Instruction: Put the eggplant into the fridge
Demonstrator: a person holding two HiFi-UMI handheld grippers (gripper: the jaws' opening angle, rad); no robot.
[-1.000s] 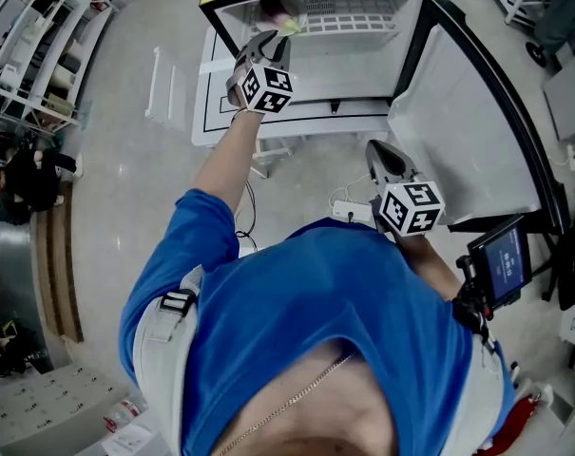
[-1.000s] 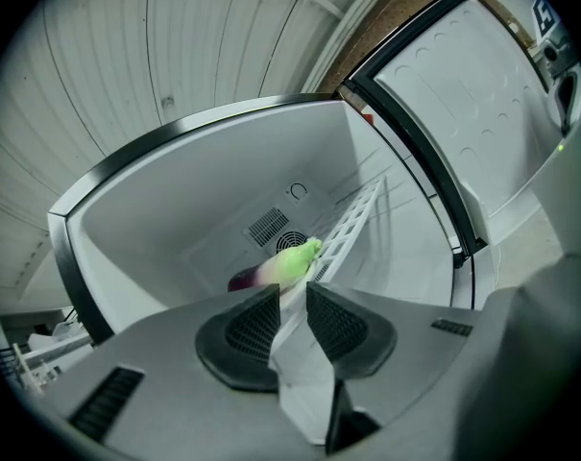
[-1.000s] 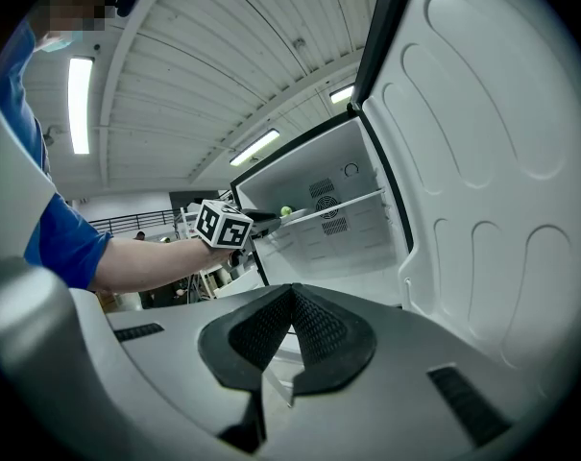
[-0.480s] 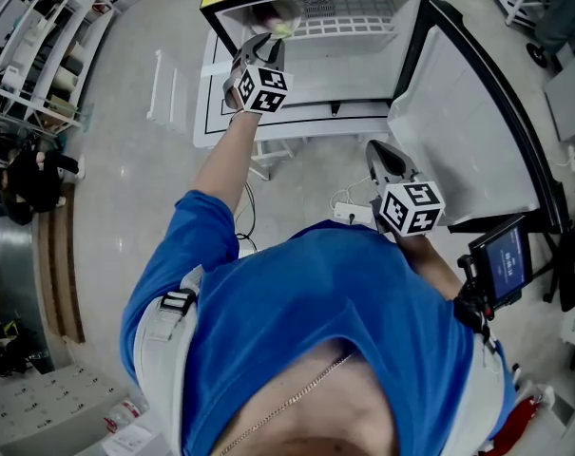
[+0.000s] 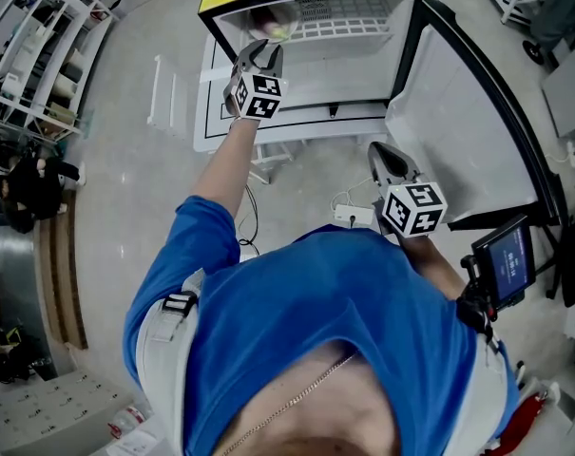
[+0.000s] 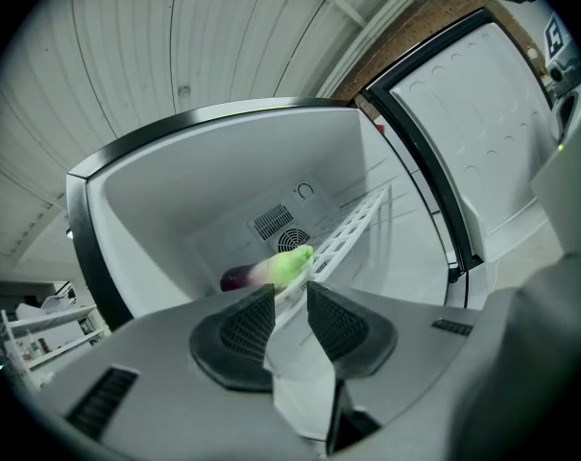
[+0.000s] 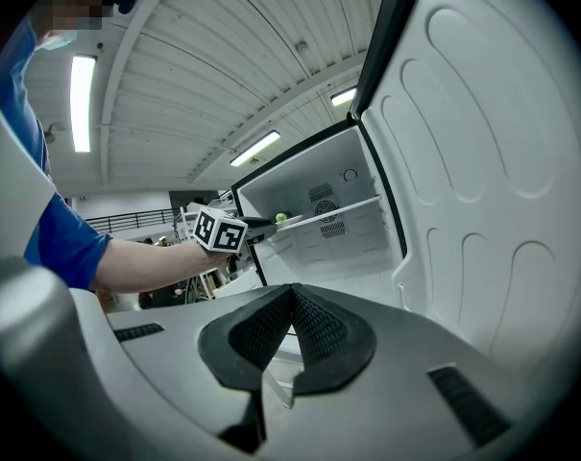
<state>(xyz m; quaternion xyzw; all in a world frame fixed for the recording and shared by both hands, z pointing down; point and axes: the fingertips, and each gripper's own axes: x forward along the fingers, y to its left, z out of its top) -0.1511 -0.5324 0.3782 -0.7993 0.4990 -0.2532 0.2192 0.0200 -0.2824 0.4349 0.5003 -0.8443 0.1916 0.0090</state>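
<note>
The eggplant (image 6: 271, 270), purple with a green end, lies on the white wire shelf (image 6: 352, 229) at the left of the open fridge. From the head view the eggplant (image 5: 278, 30) shows just beyond my left gripper (image 5: 264, 49). That gripper (image 6: 290, 291) is open, its jaws apart just short of the eggplant with nothing between them. My right gripper (image 5: 382, 150) hangs lower, in front of the fridge door (image 5: 468, 131), and is shut and empty (image 7: 292, 294). In the right gripper view the eggplant (image 7: 280, 218) is a small green spot on the shelf.
The fridge door (image 7: 482, 161) stands swung open at the right. A power strip (image 5: 354, 215) with cables lies on the floor below the fridge. A shelving rack (image 5: 40, 46) stands at far left, and a small screen (image 5: 504, 259) on a stand is at right.
The left gripper has rolled a little at the fridge opening. The eggplant stays on the shelf and the right gripper has not moved.
</note>
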